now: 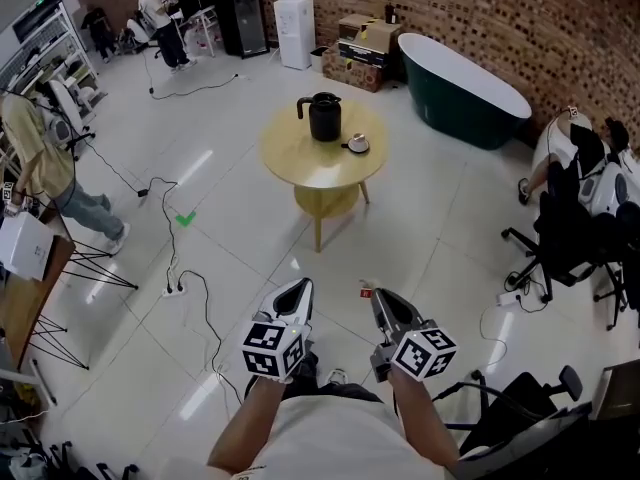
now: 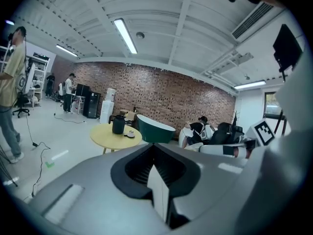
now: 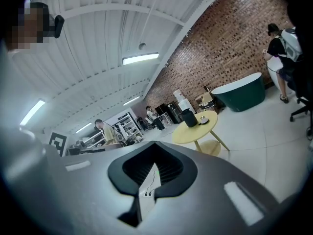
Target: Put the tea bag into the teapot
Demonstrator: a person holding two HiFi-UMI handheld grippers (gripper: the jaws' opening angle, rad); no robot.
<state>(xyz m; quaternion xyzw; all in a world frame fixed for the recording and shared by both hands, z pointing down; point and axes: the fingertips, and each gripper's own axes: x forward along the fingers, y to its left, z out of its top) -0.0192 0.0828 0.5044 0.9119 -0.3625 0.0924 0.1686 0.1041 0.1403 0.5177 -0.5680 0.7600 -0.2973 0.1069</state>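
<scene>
Evidently early stage. Left gripper (image 1: 297, 288): jaws pressed together, empty. Right gripper (image 1: 377, 298): jaws closed on what looks like the tea bag (image 1: 366, 292), red tag at the tip. Teapot (image 1: 324, 117) stands on the table (image 1: 300, 168), well apart from both grippers. Approach and drop remain.

right gripper (image 3: 155, 155): jaws closed, clamped on the tea bag
tea bag (image 3: 148, 192): thin white strip with a dark thread, pinched between the dark pads (image 3: 172, 169)
teapot (image 3: 189, 117): black, upright on the round yellow table (image 3: 191, 131), well ahead
small cup (image 3: 203, 121): just beside the teapot
bathtub (image 3: 239, 97): dark green, beyond the table, by the brick wall (image 3: 230, 48)
</scene>
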